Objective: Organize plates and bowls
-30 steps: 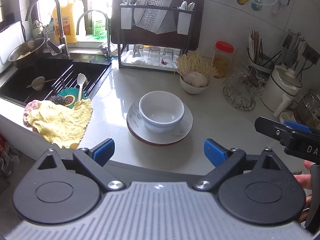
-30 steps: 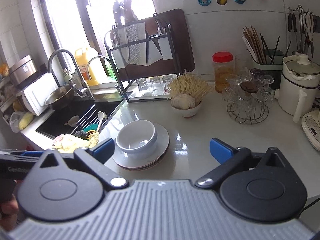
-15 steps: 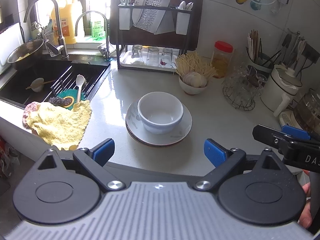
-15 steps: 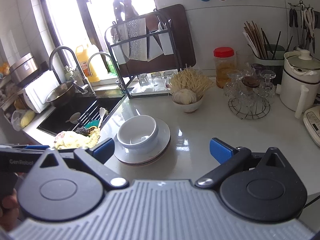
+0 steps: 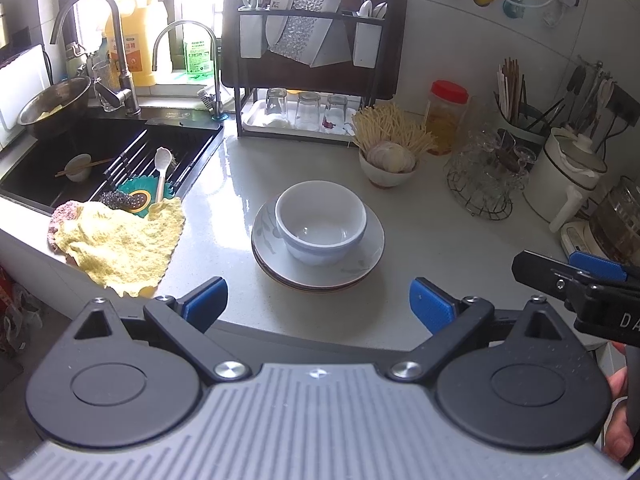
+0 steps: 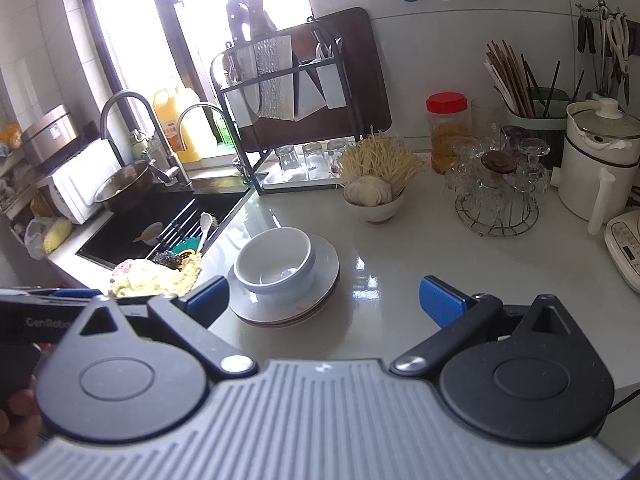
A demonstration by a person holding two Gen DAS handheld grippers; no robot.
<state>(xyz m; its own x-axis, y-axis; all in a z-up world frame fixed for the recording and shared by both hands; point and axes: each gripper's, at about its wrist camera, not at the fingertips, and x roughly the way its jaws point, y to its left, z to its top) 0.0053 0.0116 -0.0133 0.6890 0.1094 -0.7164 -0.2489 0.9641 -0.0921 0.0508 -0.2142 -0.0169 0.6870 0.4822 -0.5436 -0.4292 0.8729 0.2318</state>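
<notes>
While both grippers hang back at the counter's near edge, the bowl (image 5: 321,222) sits upright on the plates (image 5: 360,266), a stack of two or three, in the middle of the left wrist frame and left of centre in the right wrist frame. The left gripper (image 5: 318,306) has its fingers spread wide with nothing between them, and the right gripper (image 6: 324,300) is likewise released and bare; each shows at the other view's edge, clear of the crockery.

As a judgement, this scene fits two stages: the bowl and plates just gathered into one stack and the hands drawn off, or the stack waiting to be taken apart and carried elsewhere, perhaps to the rack (image 5: 312,56) at the top centre. The pictures do not settle which. Any grasp here would need care: the bowl's wall is glossy and thick, the plate rims lie low against the counter (image 5: 432,236), and the noodle bowl (image 5: 388,164) stands near behind.
</notes>
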